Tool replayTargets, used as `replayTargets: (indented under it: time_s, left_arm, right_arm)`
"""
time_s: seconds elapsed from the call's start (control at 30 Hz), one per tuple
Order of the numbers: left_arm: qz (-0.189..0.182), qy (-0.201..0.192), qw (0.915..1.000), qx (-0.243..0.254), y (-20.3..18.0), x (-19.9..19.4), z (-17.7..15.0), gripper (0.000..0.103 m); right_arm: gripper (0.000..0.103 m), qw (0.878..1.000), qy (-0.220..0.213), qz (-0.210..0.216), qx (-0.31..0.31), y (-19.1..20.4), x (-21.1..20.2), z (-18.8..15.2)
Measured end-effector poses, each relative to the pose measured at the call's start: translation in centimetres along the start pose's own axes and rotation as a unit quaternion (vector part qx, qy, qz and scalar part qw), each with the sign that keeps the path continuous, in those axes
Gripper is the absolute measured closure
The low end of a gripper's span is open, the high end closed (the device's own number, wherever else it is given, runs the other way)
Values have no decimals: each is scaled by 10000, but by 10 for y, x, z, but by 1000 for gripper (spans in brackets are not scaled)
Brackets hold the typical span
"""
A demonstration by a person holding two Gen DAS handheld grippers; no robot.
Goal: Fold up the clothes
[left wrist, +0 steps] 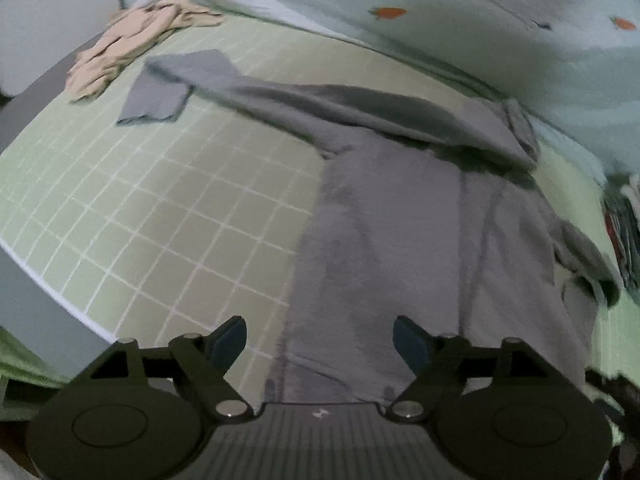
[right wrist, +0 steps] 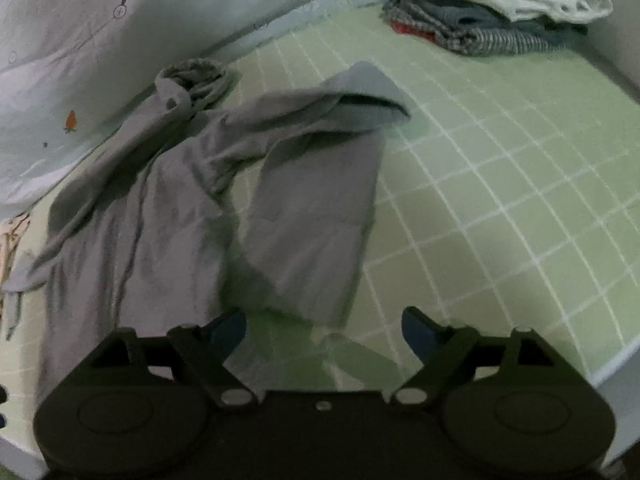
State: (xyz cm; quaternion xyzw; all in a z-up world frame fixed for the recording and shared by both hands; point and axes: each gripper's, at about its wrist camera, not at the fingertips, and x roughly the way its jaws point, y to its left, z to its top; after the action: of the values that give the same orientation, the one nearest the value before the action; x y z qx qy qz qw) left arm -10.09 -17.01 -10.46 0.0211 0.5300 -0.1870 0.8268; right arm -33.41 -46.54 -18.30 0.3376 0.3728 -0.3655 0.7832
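Observation:
A grey long-sleeved garment (left wrist: 420,240) lies spread on a green checked bedsheet (left wrist: 160,208). One sleeve stretches away to the upper left, its cuff folded over. My left gripper (left wrist: 320,340) hovers over the garment's near hem, jaws wide apart with nothing between them. In the right wrist view the same grey garment (right wrist: 168,216) lies left of centre, with one sleeve (right wrist: 316,220) folded down toward me and the collar bunched at the far end. My right gripper (right wrist: 324,332) stands open just above that sleeve's near end, touching nothing.
A crumpled beige garment (left wrist: 132,48) lies at the far left of the bed. A pale quilt (left wrist: 400,4) with small orange prints runs along the far side. A stack of folded clothes (right wrist: 500,4) sits at the far right. The bed's edge (right wrist: 616,360) runs near right.

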Motion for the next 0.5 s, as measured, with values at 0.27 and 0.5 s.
replayTargets:
  time_s: [0.27, 0.5]
  left_arm:
    - [138, 36, 9989, 452, -26, -1, -4, 16]
    - [232, -80, 9985, 481, -40, -4, 9, 16]
  right_arm:
    - [48, 9965, -295, -220, -756, 15, 34, 9]
    - [98, 9950, -449, -110, -882, 6, 32, 8]
